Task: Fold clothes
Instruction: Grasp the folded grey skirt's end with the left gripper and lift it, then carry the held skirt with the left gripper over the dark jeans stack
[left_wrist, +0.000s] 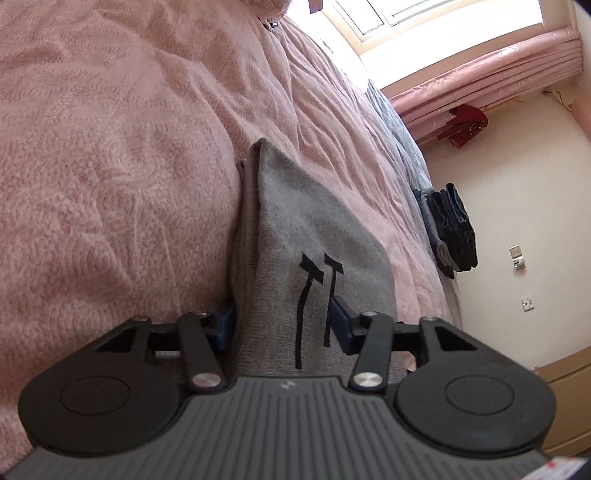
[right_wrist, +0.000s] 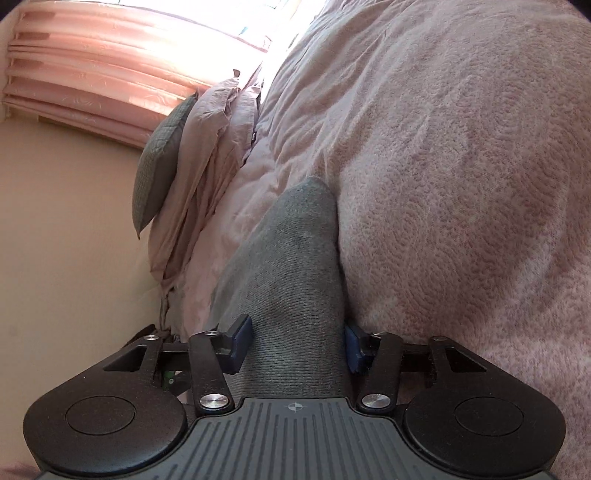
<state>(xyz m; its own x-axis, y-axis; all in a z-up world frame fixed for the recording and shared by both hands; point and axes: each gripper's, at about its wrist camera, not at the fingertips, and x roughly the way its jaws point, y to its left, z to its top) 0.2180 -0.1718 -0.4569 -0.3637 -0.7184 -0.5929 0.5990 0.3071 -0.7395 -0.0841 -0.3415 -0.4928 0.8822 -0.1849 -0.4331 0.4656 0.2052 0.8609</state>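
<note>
While both views tilt sideways, the left claw (left_wrist: 282, 323) pinches a folded grey knitted garment with two black embroidered strokes (left_wrist: 314, 236); its blue pads press the cloth from either side. Ahead of the claw the grey knit runs out in a narrowing fold and lies against the pink textured bedspread (left_wrist: 110, 147), which fills the ground left of the claw. Beyond and right of the claw, a stack of folded dark denim and grey clothes (left_wrist: 450, 229) sits at the bed edge. Farther off: pink pleated curtain (left_wrist: 491, 74), a dark red item (left_wrist: 465, 125) below it, cream wall with small sockets (left_wrist: 517, 254).

Right claw (right_wrist: 297, 345) likewise clamps the same grey knit (right_wrist: 291, 258) between blue pads, fabric bunched thick between them. Bedspread (right_wrist: 461, 166) bulges right of this claw. Left of and ahead of it, a grey quilted cushion (right_wrist: 162, 166) leans on crumpled pale pink pillows (right_wrist: 207, 155); curtain (right_wrist: 92, 74) behind.
</note>
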